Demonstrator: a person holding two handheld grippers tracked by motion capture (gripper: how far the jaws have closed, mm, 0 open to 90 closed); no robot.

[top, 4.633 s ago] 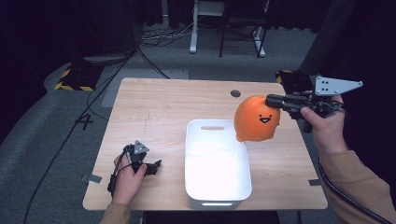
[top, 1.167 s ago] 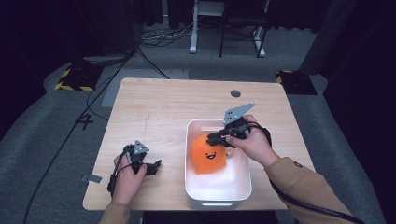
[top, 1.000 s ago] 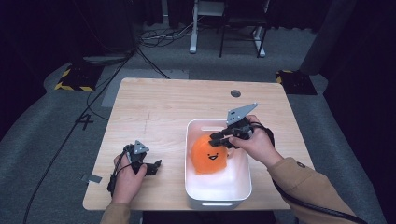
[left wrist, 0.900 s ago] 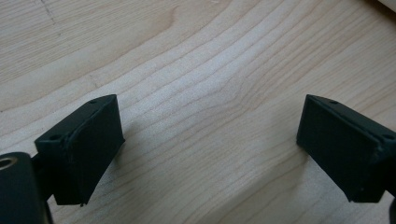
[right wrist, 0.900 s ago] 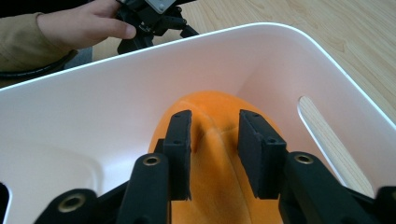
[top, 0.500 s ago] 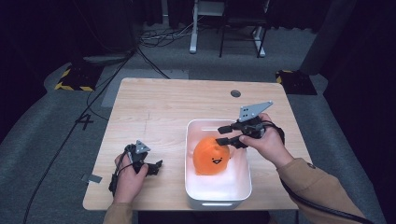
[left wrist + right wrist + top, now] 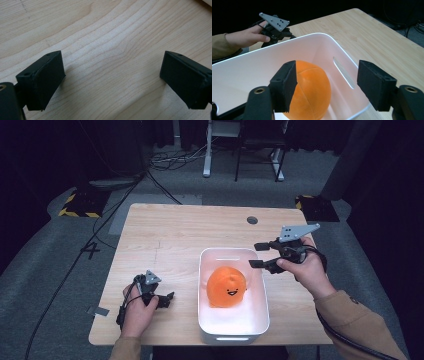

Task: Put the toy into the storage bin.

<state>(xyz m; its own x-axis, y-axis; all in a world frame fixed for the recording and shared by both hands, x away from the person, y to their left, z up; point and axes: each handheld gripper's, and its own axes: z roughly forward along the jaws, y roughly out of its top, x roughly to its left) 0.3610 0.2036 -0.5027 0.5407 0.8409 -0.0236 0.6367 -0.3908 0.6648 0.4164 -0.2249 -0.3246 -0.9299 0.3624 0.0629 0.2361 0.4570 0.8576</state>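
**Now: orange plush in bin, both grippers empty**

Currently the orange plush toy (image 7: 226,286) w/ a small smiling face sits inside the white plastic bin (image 7: 205,317), which stands on the near-right part of the wooden table (image 7: 175,235). Plush rests roughly mid-bin, nothing touching it from above.

Right gripper (image 7: 260,255) is held in the person's right hand (image 7: 305,270), just beside the bin's far-right rim, above the tabletop. Jaws spread wide apart, nothing between them. Grey three-cornered plate (image 7: 297,231) on top of it. In the right gripper view the two black jaws stand apart over the bin rim, w/ the plush (image 7: 312,90) below and btwn them, not gripped; a handle slot (image 7: 343,72) shows in the bin's end wall.

Left gripper (image 7: 166,298) sits low at the near-left of the table, in the left hand (image 7: 137,307), well apart from the bin's left wall. In the left gripper view its jaws are wide apart over bare wood grain (image 7: 112,50), holding nothing.

Far side: a round dark grommet (image 7: 252,220) in the tabletop; cables (image 7: 165,160) on the grey floor beyond.
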